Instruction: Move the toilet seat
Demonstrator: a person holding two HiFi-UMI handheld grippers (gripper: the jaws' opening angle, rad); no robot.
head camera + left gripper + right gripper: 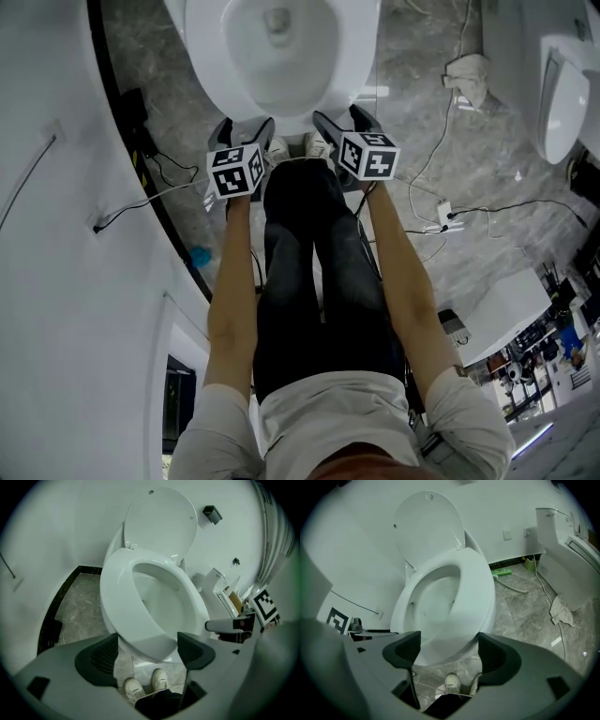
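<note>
The white toilet seat (217, 70) lies down on the bowl, and its lid (159, 522) stands up against the wall. In the right gripper view the seat (480, 588) and the lid (426, 527) show too. My left gripper (244, 131) hangs just in front of the seat's front rim, left of centre. Its jaws stand wide apart, and the seat's front edge (145, 651) shows beyond the gap, untouched by the pads. My right gripper (342, 117) is beside it, right of centre, also open with nothing gripped (449, 651).
A second toilet (562, 94) stands at the right. Cables and a plug (441, 211) trail over the grey marble floor near a crumpled cloth (466, 70). A curved white wall (56, 234) runs close on the left. The person's shoes (291, 147) are under the bowl's front.
</note>
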